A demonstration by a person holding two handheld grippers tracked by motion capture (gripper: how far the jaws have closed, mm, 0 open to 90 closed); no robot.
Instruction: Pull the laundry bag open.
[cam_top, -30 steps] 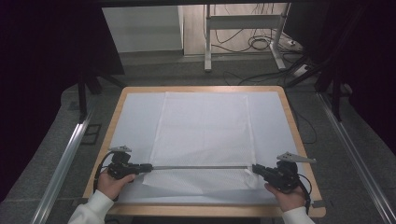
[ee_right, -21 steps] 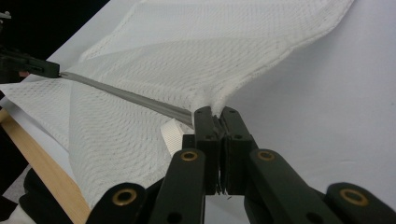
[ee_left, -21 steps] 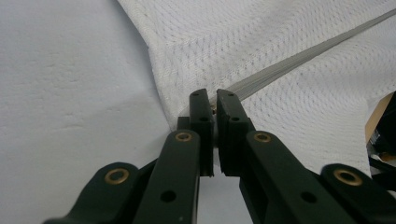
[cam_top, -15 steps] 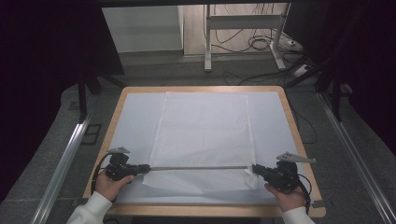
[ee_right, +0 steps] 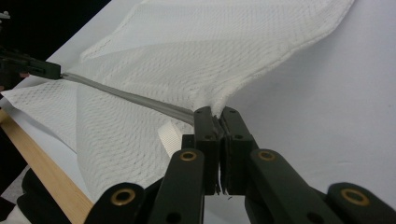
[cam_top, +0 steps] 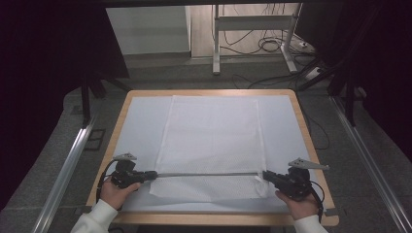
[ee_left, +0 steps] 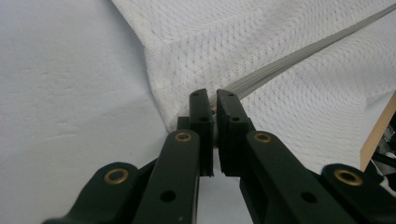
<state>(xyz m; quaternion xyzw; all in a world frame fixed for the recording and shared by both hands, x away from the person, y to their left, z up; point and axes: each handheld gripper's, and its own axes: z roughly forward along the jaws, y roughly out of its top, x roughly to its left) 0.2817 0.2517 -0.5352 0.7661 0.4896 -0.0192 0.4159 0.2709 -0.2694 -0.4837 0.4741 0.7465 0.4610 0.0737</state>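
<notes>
Folding looks like the job here: a white mesh cloth [cam_top: 214,141] lies flat in the middle of the bench [cam_top: 311,145], on a pale sheet [cam_top: 141,121] that covers the wooden top. The left hand-held gripper [cam_top: 151,174] and the right hand-held gripper [cam_top: 266,175] each pinch one side of the cloth near its front end, jaws clamped tight on the fabric, so the stretch between them is pulled into a straight taut ridge [cam_top: 209,174] running across the cloth. In the left gripper view the left hand-held gripper [ee_left: 214,95] bites the hemmed edge where the layers bunch into a grey line; in the right gripper view the right hand-held gripper [ee_right: 215,113] does the same at its edge, with the cloth tenting up from the pinch and the other gripper seen far off at the ridge's end. Holding both ends at once, and keeping tension, probably keeps the fold line straight and the corners matched before the front part is carried over; a strip of cloth still lies flat on the near side of the ridge. Both hands sit low at the bench's near edge, well apart. A small white tag [ee_right: 169,135] hangs at the hem beside the right jaws; no print readable on it. No brand, label or writing legible anywhere else.
</notes>
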